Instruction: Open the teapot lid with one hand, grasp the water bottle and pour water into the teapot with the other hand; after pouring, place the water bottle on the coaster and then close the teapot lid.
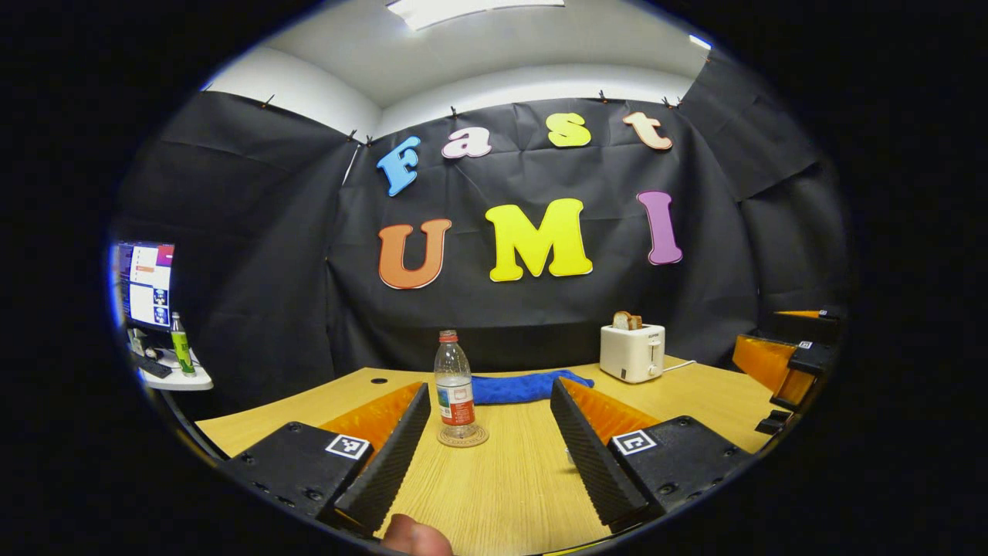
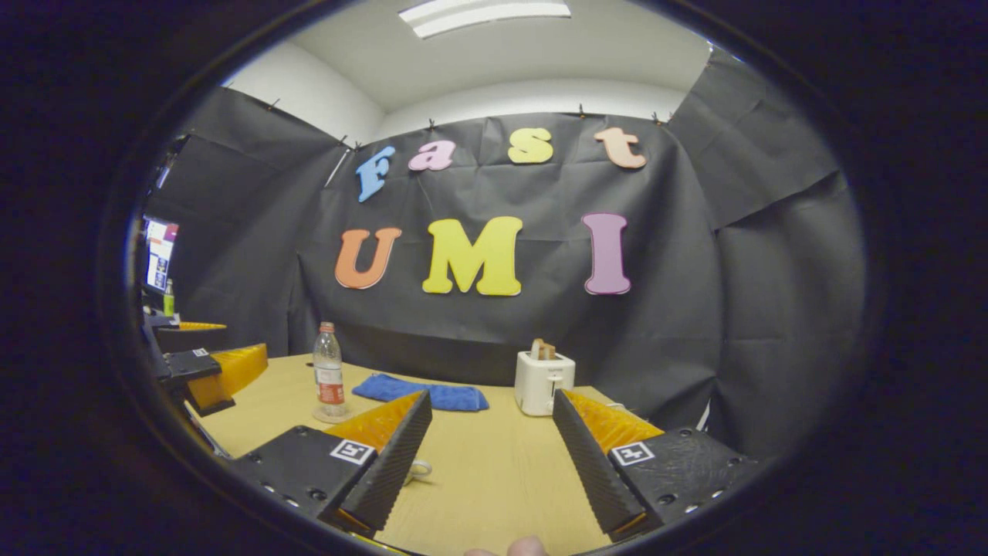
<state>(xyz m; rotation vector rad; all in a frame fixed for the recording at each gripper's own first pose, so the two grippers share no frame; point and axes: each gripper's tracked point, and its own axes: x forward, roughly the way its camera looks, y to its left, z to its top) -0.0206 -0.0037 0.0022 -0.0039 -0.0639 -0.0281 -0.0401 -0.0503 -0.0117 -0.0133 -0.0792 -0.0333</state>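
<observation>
A clear water bottle (image 1: 455, 386) with a red cap and red label stands upright on a round clear coaster (image 1: 463, 437) on the wooden table (image 1: 509, 486). My left gripper (image 1: 490, 388) is open just in front of it, and the bottle stands near its left finger without touching it. In the right gripper view the bottle (image 2: 329, 371) and the coaster (image 2: 330, 415) are far left. My right gripper (image 2: 490, 397) is open over bare table with nothing in it. A small white looped piece (image 2: 419, 468) peeks out beside its left finger; I cannot tell what it is.
A blue cloth (image 1: 525, 386) lies behind the bottle. A white toaster (image 1: 633, 351) holding bread stands at the back right. The other gripper (image 1: 787, 363) hangs at the right edge. A monitor (image 1: 147, 286) and a green bottle (image 1: 181, 344) sit on a side table at the left.
</observation>
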